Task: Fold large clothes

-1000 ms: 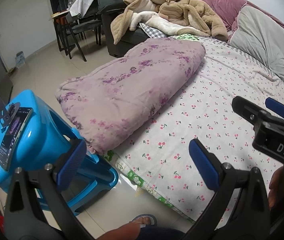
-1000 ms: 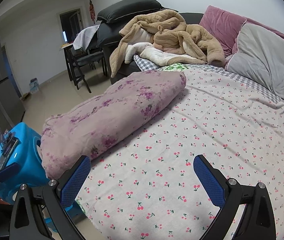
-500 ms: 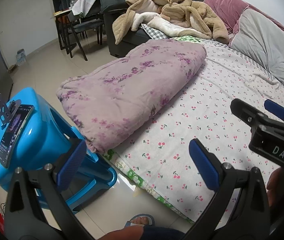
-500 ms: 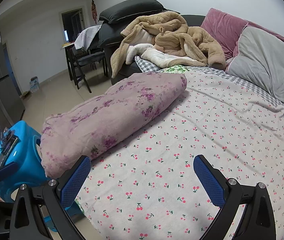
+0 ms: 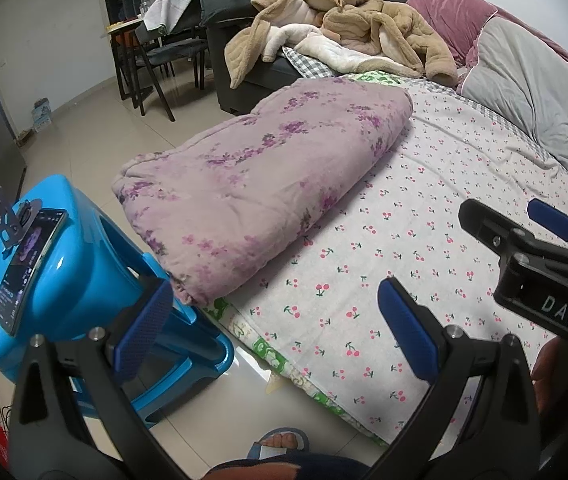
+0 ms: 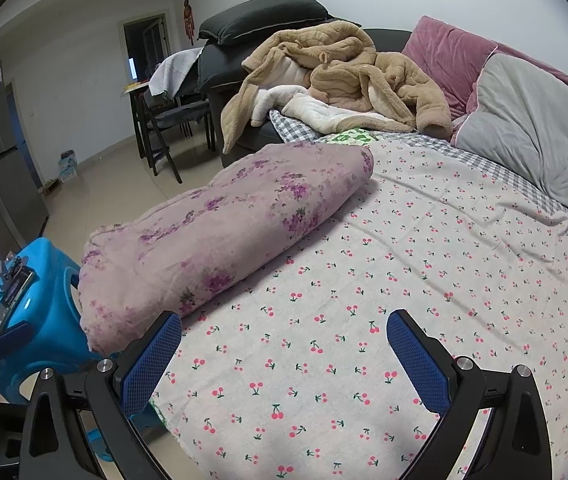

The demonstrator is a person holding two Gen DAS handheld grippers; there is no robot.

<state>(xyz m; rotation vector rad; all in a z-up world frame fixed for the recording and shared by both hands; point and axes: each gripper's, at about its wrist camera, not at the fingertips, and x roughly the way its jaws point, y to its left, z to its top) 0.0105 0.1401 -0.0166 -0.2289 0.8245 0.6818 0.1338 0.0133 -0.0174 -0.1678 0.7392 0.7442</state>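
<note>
While two tongs gape — one quilt [image 6: 224, 236].

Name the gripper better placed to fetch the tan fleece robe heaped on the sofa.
Right, probably. The right gripper hangs open over the cherry sheet, facing the tan robe; the left gripper sits off the bed edge beside the blue stool.

Folded quilt [image 5: 268, 196] on bed [image 5: 424, 264], stool [image 5: 64, 280] left.

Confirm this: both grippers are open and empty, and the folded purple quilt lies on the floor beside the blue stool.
Not on the floor. The folded purple quilt lies on the bed, as the right wrist view shows; the blue stool is beside it. Left gripper and right gripper are open and empty.
</note>
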